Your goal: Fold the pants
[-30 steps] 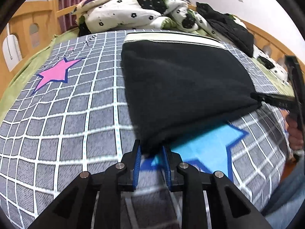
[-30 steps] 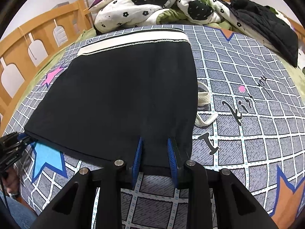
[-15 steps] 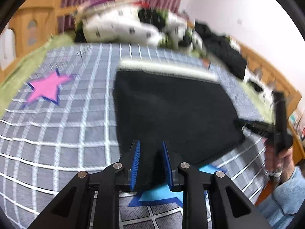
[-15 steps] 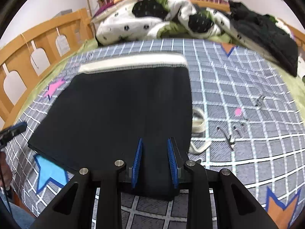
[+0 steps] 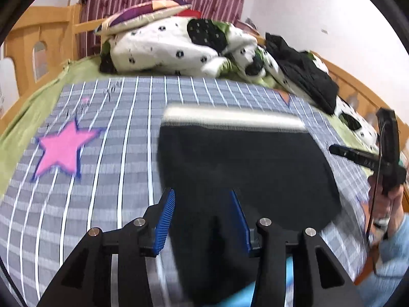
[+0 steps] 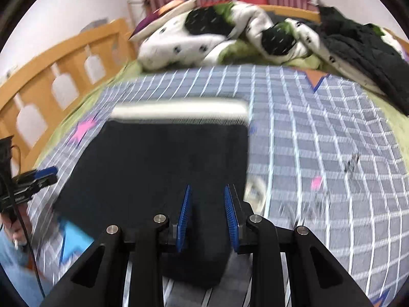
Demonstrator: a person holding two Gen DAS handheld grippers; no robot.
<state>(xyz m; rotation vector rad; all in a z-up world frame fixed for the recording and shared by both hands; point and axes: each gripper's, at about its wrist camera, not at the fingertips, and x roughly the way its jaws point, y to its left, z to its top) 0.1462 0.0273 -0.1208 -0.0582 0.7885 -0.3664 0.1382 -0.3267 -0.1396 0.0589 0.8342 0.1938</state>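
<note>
Black pants (image 5: 242, 168) with a white waistband (image 5: 230, 117) lie folded on the grey checked bedspread (image 5: 115, 179). My left gripper (image 5: 202, 197) is over their near left corner. Its jaws are opening, and the cloth hangs between the blue pads without being pressed. The left gripper (image 6: 43, 174) also shows at the left edge of the right wrist view. My right gripper (image 6: 208, 192) is shut on the near right edge of the pants (image 6: 166, 166), and the cloth droops below its fingers. The right gripper (image 5: 340, 151) appears in the left wrist view too, held by a hand (image 5: 388, 199).
A spotted quilt (image 5: 179, 46) and a black jacket (image 5: 306, 76) are heaped at the head of the bed. Wooden rails (image 6: 51, 76) run along the bed's sides. A pale strap (image 6: 255, 189) lies on the bedspread just right of the pants. A blue sleeve (image 5: 393, 245) is at the right.
Both grippers have risen and lifted the near edge of the pants off the bedspread. The left jaws have spread wide apart. The right jaws hold the same gap.
</note>
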